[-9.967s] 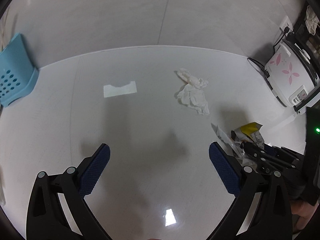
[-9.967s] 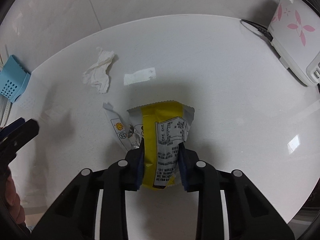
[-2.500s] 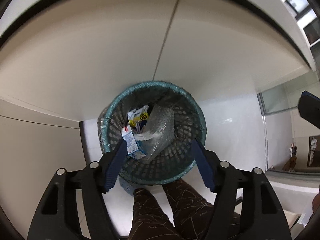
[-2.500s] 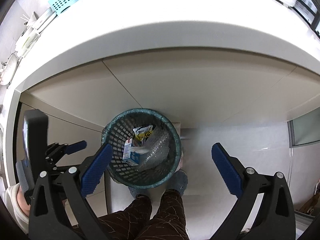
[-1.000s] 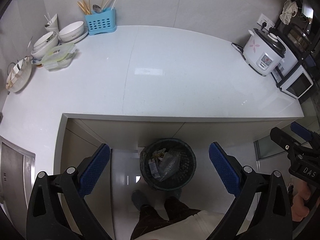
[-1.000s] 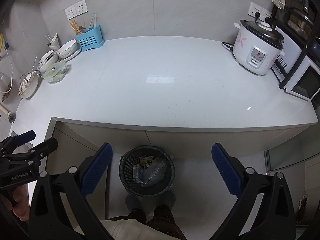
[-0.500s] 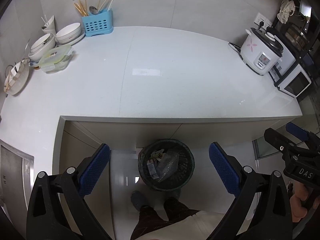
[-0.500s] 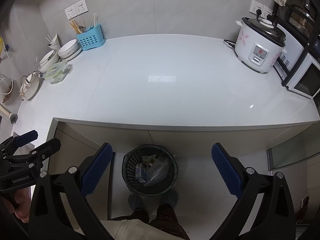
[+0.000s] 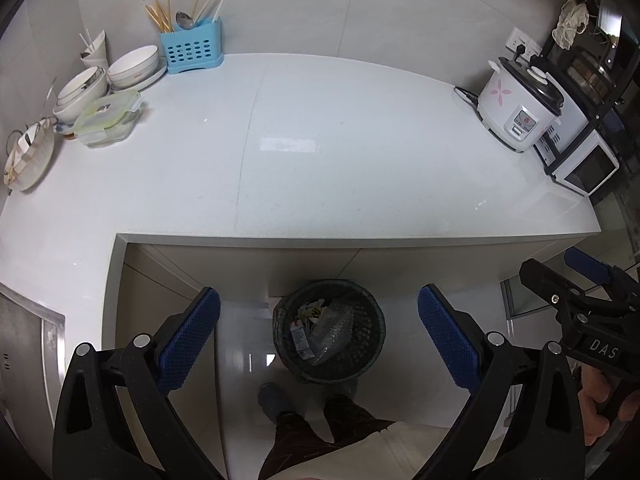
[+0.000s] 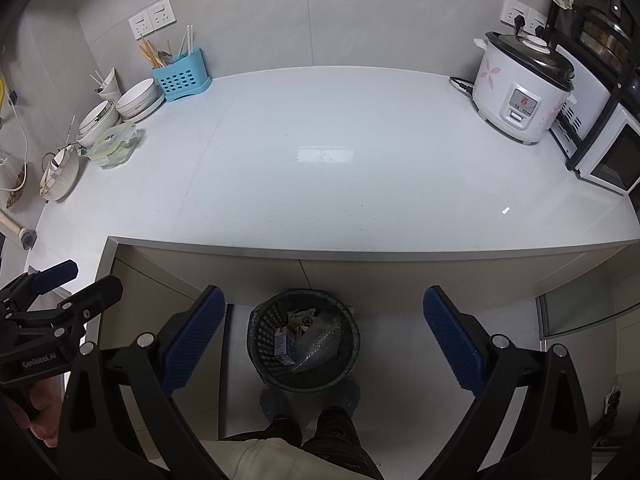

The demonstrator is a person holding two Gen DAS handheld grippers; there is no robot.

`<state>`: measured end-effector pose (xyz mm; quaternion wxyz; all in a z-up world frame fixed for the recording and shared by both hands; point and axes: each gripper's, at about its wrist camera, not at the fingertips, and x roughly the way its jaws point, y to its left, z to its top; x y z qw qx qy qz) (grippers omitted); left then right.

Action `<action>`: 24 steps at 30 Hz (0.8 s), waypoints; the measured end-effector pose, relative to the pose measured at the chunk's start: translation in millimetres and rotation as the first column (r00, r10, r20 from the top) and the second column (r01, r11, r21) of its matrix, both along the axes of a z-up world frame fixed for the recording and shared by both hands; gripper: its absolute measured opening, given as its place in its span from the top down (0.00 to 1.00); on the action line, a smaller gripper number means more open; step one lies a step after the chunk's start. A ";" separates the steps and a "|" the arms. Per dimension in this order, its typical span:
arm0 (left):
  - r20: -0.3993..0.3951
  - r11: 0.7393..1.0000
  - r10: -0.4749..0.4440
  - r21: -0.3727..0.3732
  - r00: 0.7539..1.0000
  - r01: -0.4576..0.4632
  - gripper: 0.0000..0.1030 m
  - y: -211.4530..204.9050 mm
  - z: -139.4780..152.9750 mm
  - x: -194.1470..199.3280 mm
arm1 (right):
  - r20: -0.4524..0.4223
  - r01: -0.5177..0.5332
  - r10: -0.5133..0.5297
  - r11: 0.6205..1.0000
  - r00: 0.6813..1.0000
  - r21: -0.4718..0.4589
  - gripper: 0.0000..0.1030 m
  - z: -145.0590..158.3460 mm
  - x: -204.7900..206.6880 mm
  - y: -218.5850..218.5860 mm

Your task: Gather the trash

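Left gripper (image 9: 318, 342) held above floor, fingers spread wide, nothing gripped. Right gripper (image 10: 320, 340) likewise wide, nothing gripped. Trash (image 10: 308, 338) seen inside mesh bin (image 10: 260, 344), on floor below white counter (image 10: 320, 184) edge.

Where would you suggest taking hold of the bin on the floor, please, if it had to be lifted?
Probably the rim of the bin, from straight above. It stands upright with its mouth open, so one finger could slip inside the mesh wall and one outside. The left side of the rim looks free of the trash piled inside.
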<state>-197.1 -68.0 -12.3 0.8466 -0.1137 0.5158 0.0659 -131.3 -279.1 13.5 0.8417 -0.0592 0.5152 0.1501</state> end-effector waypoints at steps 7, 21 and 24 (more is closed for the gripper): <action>0.004 1.000 -0.006 -0.001 1.000 0.006 0.06 -0.6 1.9 0.6 | -0.004 0.002 -0.002 1.000 1.000 0.005 0.07 -1.3 -1.1 4.1; 0.013 1.000 -0.003 0.005 1.000 0.003 0.06 -3.1 7.5 0.8 | -0.004 0.002 -0.002 1.000 1.000 0.009 0.07 -0.7 -2.3 7.5; 0.013 1.000 -0.012 0.005 1.000 0.012 0.06 -3.6 8.0 0.8 | -0.008 0.002 -0.002 1.000 1.000 0.009 0.07 -1.9 -2.7 7.2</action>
